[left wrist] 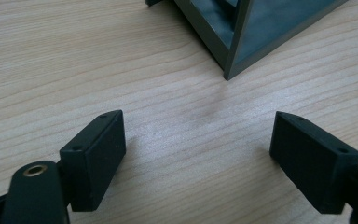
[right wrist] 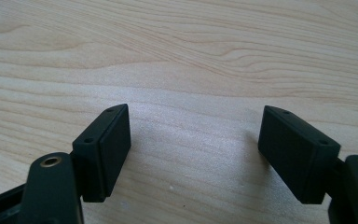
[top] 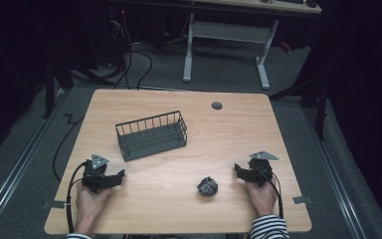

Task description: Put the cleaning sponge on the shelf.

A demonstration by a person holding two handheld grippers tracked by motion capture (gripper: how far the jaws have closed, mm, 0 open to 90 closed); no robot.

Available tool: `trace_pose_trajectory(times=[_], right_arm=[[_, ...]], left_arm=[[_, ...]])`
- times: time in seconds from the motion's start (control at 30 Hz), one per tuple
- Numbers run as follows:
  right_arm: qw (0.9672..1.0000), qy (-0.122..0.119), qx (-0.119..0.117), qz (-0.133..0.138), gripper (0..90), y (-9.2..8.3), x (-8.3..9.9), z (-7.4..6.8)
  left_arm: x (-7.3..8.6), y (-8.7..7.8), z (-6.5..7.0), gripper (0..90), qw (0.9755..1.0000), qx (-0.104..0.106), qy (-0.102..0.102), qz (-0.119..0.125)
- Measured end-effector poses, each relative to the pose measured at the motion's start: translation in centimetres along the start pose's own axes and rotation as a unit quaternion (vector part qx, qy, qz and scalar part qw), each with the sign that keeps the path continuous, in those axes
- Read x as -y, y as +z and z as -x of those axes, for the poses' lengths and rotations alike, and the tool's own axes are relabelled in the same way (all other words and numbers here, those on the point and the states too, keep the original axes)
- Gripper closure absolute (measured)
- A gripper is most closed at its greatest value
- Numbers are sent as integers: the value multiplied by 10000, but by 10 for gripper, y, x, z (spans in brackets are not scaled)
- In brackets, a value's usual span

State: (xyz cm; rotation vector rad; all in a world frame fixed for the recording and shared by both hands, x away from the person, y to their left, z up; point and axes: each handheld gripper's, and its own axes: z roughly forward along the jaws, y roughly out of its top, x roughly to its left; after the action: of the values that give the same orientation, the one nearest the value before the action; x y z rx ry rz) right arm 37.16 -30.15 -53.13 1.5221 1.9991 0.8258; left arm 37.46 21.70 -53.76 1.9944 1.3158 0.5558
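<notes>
A dark grey wire basket stands on the wooden table, left of centre. A small crumpled black-and-white ball lies near the front, right of centre. My left gripper rests on the table at the front left, open and empty, a short way in front of the basket. In the left gripper view the jaws stand wide apart over bare wood, with the basket's corner just ahead. My right gripper rests at the front right, open and empty, to the right of the ball. Bare wood lies between its jaws.
A round grey cable grommet sits near the table's far edge. Cables trail from both grippers over the front edge. Beyond the table are a white desk frame and floor cables. Metal rails run along both sides of the table.
</notes>
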Motion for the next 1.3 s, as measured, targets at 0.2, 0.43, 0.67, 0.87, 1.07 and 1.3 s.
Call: trace_pose_trajectory(times=[0.2,0.43,0.67,0.87,1.07,1.3], right_arm=[[10000,22,9,-1,255,-1,1,-1],[10000,-9,-12,6,258,-3,2,-3],[10000,-16,-23,6,259,-3,3,-3],[10000,-33,-36,9,259,-3,3,-3],[10000,-22,-35,6,259,-3,3,-4],[10000,-45,-53,14,265,-4,3,-4]], left_arm=[[-1,-1,2,248,9999,121,75,73],[-5,-8,2,319,9990,362,126,245],[-11,-14,2,360,9980,529,116,336],[-17,-20,2,339,9970,681,-55,367],[-26,-29,3,326,9964,709,-51,453],[-42,-42,6,303,9966,568,99,593]])
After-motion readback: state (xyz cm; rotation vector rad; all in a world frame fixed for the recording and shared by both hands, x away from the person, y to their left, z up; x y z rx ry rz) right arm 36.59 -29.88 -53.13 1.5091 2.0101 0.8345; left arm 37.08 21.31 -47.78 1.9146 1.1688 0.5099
